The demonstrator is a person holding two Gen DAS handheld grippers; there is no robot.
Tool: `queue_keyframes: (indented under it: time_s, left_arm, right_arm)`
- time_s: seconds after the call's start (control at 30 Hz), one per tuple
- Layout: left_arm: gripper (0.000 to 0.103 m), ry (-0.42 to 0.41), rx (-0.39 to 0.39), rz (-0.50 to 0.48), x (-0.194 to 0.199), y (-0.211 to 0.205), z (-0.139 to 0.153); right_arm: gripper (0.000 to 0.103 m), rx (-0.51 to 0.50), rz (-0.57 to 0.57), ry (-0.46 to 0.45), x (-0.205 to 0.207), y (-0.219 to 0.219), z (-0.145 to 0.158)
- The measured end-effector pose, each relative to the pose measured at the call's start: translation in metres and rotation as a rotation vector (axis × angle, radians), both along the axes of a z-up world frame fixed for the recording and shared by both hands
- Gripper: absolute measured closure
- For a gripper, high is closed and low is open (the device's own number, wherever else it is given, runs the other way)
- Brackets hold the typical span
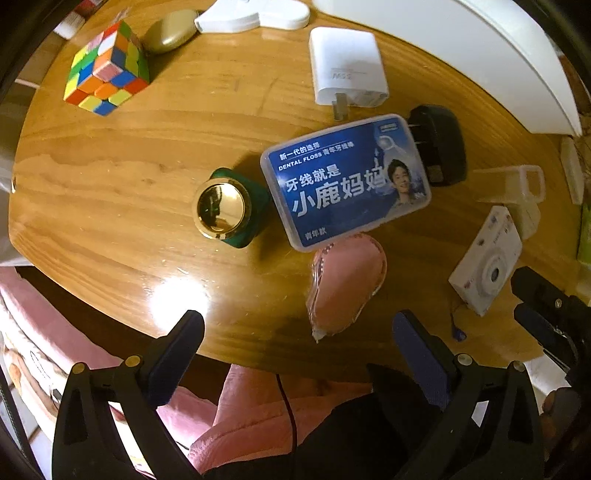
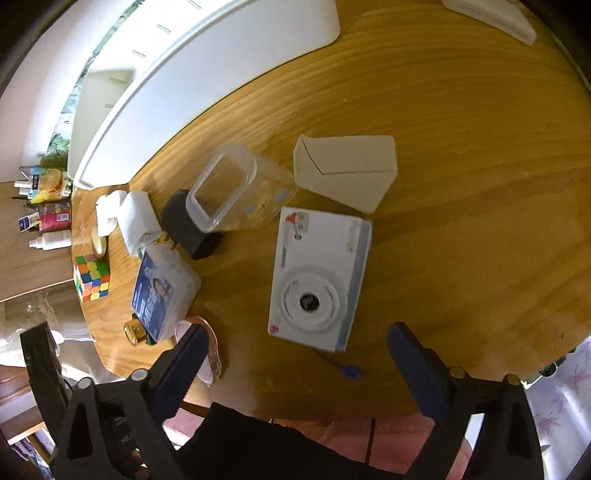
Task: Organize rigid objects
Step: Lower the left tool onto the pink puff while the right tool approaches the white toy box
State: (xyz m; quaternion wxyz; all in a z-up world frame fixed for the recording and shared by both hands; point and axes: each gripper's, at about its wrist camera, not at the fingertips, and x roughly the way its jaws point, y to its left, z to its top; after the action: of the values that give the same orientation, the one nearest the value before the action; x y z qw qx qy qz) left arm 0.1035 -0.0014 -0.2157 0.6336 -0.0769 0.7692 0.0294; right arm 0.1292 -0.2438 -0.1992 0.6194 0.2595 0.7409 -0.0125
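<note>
On the round wooden table (image 1: 110, 192) lie a blue dental floss box (image 1: 345, 181), a green bottle with a gold cap (image 1: 225, 208), a pink pouch (image 1: 345, 284), a black plug (image 1: 441, 144), a white charger (image 1: 345, 66) and a colour cube (image 1: 107, 68). My left gripper (image 1: 299, 332) hovers open near the table's front edge, just below the pink pouch. In the right wrist view a white camera (image 2: 319, 278) lies flat, with a clear plastic box (image 2: 236, 188) and a beige carton (image 2: 347, 170) beyond it. My right gripper (image 2: 295, 350) is open just short of the camera.
A large white bin (image 2: 207, 62) borders the table's far side. A gold oval case (image 1: 170, 31) and a white flat item (image 1: 251, 14) lie at the far edge. Pink cloth (image 1: 258, 402) and a person's dark sleeve sit below the near rim. Small bottles and packets (image 2: 48, 206) stand on a shelf at left.
</note>
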Motion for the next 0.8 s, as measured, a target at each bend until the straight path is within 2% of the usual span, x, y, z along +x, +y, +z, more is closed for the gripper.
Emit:
queue_keyframes:
  time_s: [0.43,0.8]
  left_arm:
    - [0.008,0.04,-0.051,0.087,0.003,0.02,-0.035]
    - [0.018,0.053,-0.077,0.098,0.006,0.029,-0.048]
  right_arm:
    - [0.008,-0.044,0.085,0.115,0.02,0.018,-0.032]
    - [0.02,-0.059,0.103,0.157,0.022,0.026,-0.048]
